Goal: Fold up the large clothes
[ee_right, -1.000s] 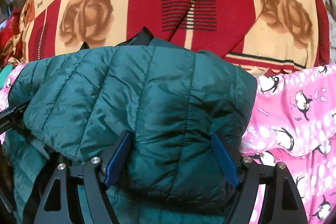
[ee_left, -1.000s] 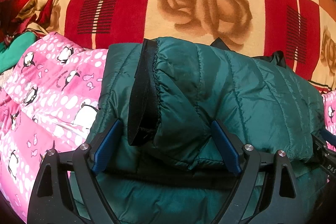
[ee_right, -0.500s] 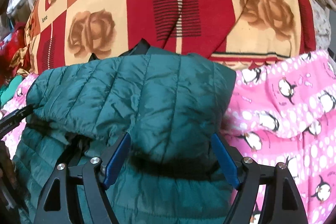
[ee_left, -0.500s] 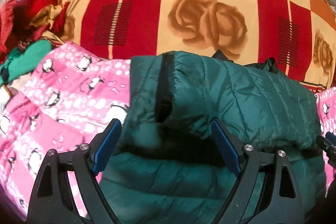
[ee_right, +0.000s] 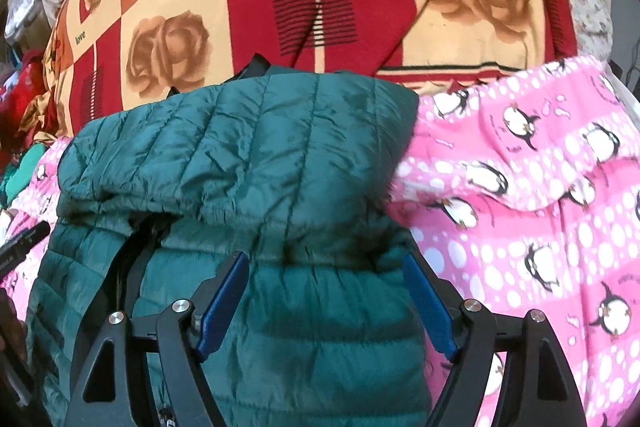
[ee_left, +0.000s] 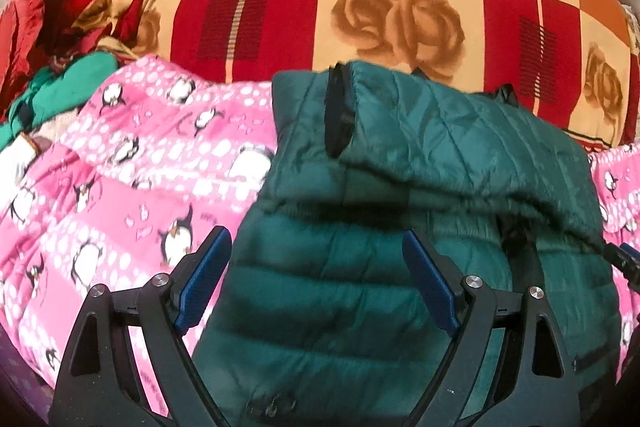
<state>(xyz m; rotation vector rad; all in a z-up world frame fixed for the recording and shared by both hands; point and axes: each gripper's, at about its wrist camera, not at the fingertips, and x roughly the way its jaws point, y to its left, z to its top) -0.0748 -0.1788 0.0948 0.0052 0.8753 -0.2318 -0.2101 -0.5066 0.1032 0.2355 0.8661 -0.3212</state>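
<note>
A dark green quilted puffer jacket (ee_left: pixel 400 187) lies on a pink penguin-print blanket (ee_left: pixel 140 167), its far part folded back over the near part. A black-lined edge (ee_left: pixel 338 115) shows at the fold's left end. It also fills the right wrist view (ee_right: pixel 260 167). My left gripper (ee_left: pixel 316 279) is open and empty, above the jacket's near left part. My right gripper (ee_right: pixel 326 299) is open and empty, above the near right part. The right gripper's tip shows at the left view's right edge (ee_left: pixel 624 263).
A red, orange and cream rose-print blanket (ee_left: pixel 380 7) rises behind the jacket. A heap of red and green clothes (ee_left: pixel 60 27) lies at the far left. The pink blanket (ee_right: pixel 540 207) stretches to the right of the jacket.
Both grippers have drawn back toward me and away from the folded-over part, which now lies released on the jacket. More of the jacket's near half shows.
</note>
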